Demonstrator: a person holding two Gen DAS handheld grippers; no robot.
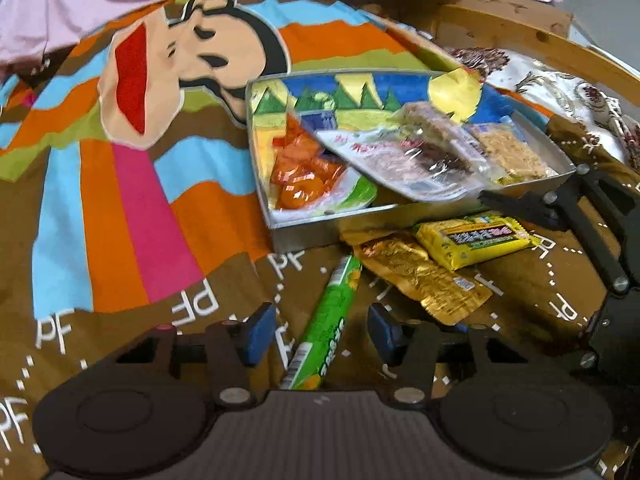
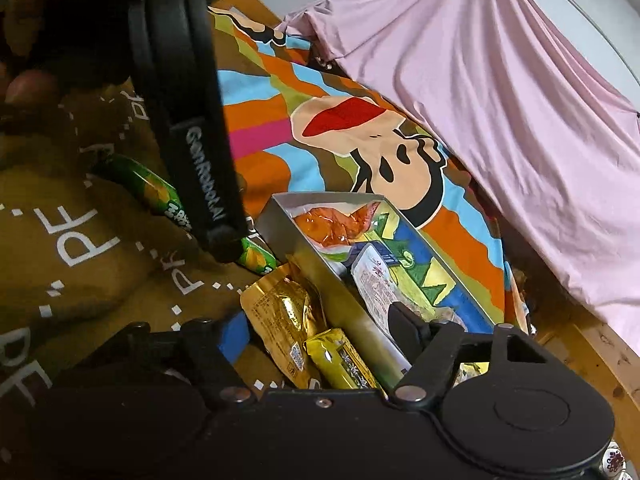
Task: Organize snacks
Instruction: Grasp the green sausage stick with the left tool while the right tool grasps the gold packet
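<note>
A green candy tube (image 1: 332, 312) (image 2: 156, 192) lies on the brown cloth between the blue pads (image 1: 260, 332) of my left gripper (image 1: 322, 330). The jaws stand open, with a gap on each side of the tube. A gold packet (image 1: 424, 280) (image 2: 280, 312) and a yellow packet (image 1: 476, 240) (image 2: 344, 360) lie beside a metal tin (image 1: 320, 232) (image 2: 316, 264). The tin holds an orange wrapped snack (image 1: 304, 176) and clear packets (image 1: 400, 160). My right gripper (image 2: 318, 326) is open and straddles both packets and the tin's near wall, with one finger over the tin.
Everything rests on a colourful cartoon bedsheet (image 1: 160, 80). A pink cloth (image 2: 500, 100) is bunched behind it and a wooden frame (image 1: 520, 28) runs round the edge. A white patterned cloth (image 1: 560, 84) lies at the right. A hand (image 2: 28, 80) holds the left gripper.
</note>
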